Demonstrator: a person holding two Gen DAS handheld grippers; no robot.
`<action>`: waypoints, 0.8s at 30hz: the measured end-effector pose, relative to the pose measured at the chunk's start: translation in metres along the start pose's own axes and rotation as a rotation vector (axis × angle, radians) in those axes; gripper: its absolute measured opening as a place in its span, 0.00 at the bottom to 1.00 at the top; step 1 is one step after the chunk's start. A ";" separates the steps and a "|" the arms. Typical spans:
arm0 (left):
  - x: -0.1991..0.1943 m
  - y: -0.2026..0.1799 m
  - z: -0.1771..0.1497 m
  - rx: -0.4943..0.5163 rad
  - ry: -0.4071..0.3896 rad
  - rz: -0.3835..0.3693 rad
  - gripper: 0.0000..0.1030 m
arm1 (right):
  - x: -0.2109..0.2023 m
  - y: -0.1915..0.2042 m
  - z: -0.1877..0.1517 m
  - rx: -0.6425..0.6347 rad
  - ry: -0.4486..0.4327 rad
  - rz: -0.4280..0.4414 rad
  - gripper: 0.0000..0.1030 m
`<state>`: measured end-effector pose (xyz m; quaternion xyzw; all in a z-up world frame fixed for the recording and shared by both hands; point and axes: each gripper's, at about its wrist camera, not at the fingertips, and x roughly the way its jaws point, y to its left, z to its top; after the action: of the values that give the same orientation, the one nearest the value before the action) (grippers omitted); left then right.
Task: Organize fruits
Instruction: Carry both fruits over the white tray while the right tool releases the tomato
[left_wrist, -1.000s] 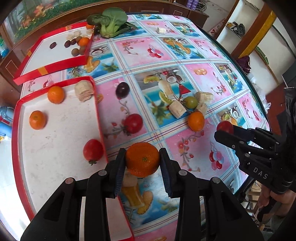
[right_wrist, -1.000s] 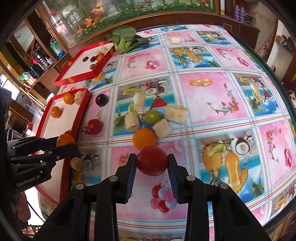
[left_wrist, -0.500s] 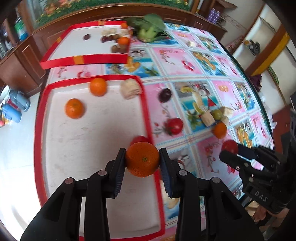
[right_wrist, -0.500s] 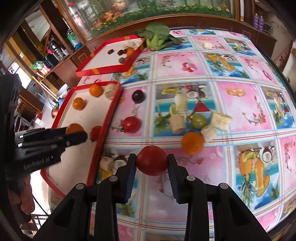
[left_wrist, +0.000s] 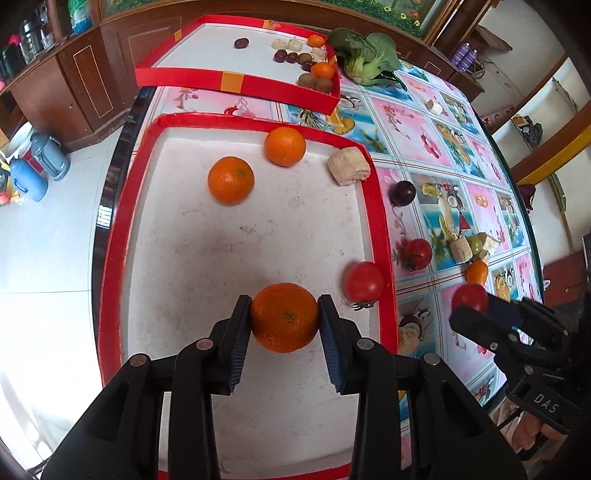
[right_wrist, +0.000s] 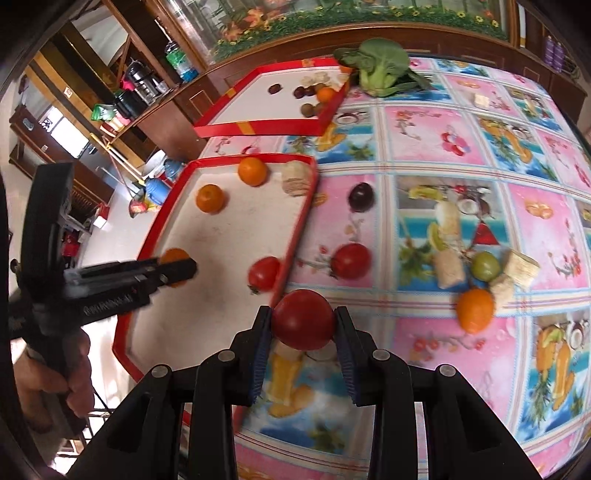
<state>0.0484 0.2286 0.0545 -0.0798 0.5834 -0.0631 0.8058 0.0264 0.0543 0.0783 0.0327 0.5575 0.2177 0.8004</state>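
Left gripper (left_wrist: 284, 319) clamps orange (left_wrist: 284, 317) above tray (left_wrist: 380, 221); right gripper (right_wrist: 303, 325) clamps tomato (right_wrist: 303, 319)

Red-rimmed white tray (left_wrist: 380, 206); orange mandarin (left_wrist: 284, 317); red tomato (right_wrist: 303, 319).

Leafy green vegetable (left_wrist: 365, 55) at worktop's far edge; blue jugs (left_wrist: 37, 170) on white tiled floor; wooden cabinets (left_wrist: 85, 77) behind.

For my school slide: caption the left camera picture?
Left gripper holds an orange over the red tray.
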 end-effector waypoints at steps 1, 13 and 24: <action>0.002 0.001 0.000 0.004 -0.001 -0.002 0.33 | 0.006 0.007 0.007 -0.018 0.006 -0.002 0.33; 0.020 0.034 0.027 -0.050 -0.004 0.005 0.33 | 0.068 0.038 0.056 -0.065 0.080 0.000 0.33; 0.033 0.035 0.039 -0.013 0.010 0.025 0.33 | 0.103 0.034 0.071 -0.049 0.116 -0.029 0.34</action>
<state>0.0959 0.2589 0.0290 -0.0771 0.5889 -0.0496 0.8030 0.1095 0.1381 0.0251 -0.0076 0.5980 0.2212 0.7703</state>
